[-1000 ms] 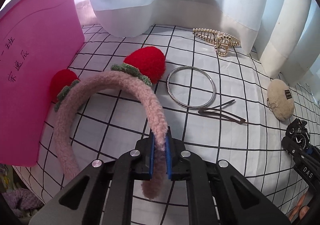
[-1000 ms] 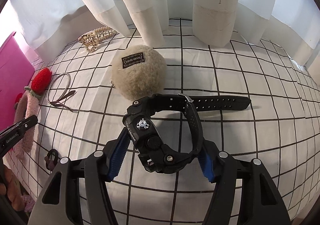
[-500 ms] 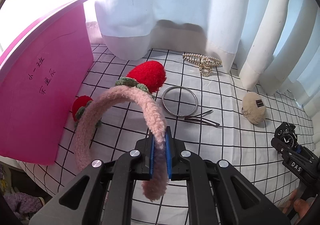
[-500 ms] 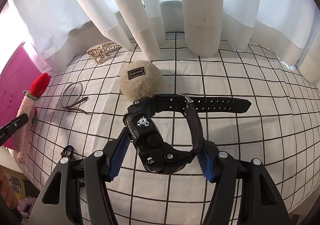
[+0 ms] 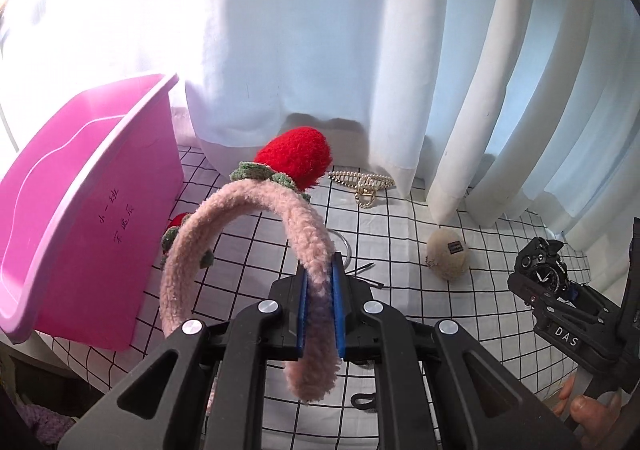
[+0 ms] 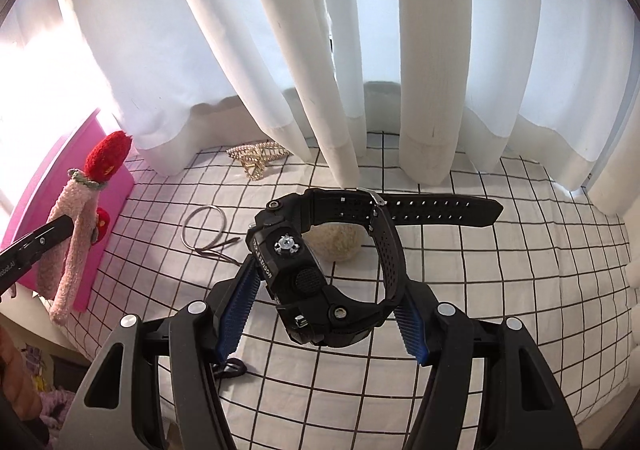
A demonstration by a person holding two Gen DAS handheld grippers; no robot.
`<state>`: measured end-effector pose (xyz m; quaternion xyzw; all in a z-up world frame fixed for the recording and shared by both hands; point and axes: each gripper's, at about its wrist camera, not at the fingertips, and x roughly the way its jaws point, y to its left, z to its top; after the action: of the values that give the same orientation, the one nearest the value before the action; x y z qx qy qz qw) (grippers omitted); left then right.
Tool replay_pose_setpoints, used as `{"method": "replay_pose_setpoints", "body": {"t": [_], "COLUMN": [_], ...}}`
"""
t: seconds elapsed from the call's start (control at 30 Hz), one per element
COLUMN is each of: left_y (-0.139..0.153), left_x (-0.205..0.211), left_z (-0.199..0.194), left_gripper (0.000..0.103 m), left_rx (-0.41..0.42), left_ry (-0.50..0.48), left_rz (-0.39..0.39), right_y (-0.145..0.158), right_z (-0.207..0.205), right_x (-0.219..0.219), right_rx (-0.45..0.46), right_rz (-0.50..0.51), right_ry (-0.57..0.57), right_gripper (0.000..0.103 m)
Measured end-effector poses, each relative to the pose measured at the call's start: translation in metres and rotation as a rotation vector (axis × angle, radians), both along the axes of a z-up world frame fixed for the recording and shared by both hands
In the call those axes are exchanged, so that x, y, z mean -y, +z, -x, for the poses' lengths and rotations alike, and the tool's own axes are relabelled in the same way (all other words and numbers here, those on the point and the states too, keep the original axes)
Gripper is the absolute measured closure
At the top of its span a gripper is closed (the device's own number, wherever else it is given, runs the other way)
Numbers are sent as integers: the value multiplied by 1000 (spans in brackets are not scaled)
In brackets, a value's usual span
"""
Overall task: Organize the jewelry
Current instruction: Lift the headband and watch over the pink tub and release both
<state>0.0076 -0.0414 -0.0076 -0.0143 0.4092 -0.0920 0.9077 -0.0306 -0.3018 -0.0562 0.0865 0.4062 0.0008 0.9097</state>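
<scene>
Left wrist view: the left gripper (image 5: 319,308) pinches one leg of the pink fuzzy headband (image 5: 248,210) tight between its blue pads; the band arches up and away from the fingers, its free end hanging below them, red strawberries nearest the pink bin (image 5: 80,210). The right gripper (image 6: 320,306) grips the black watch (image 6: 316,270) across its case and buckled loop, the strap's tail pointing right beyond the fingertips, clear of the checked cloth (image 6: 500,290).
</scene>
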Motion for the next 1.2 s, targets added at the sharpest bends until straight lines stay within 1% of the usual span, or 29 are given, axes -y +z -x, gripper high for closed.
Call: {"method": "replay_pose_setpoints", "body": {"t": [0.13,0.27,0.4,0.53,0.6,0.67,0.77,0.9,1.0,1.2], "left_y": [30,57,86,112,122,128,135,132,123,97], "left_x": [-3,-15,-31,-54,-70,-86,-113,-147,-177,-225], "left_z": [6,9,14,19,20,21,21,15,13,1], "left_gripper": [92,92,92,90,89,89,90,90,90,90], "left_rx": [68,123,195,253,267,281,293,274,246,162], "left_ry": [-9,5,34,59,80,111,159,217,261,341], "left_rz": [10,20,1,5,18,10,1,-6,-10,16], "right_y": [25,46,65,84,93,102,110,116,118,117], "right_z": [-2,-10,-22,-38,-48,-57,-71,-92,-106,-130], "right_x": [-13,-31,-54,-89,-108,-130,-164,-212,-249,-317], "right_rx": [45,87,130,175,193,212,231,234,229,187], "right_rz": [2,0,-8,-16,-19,-28,-33,-42,-42,-14], "right_ry": [32,75,135,207,249,293,361,443,500,602], "right_gripper": [42,42,42,42,42,42,42,42,42,42]}}
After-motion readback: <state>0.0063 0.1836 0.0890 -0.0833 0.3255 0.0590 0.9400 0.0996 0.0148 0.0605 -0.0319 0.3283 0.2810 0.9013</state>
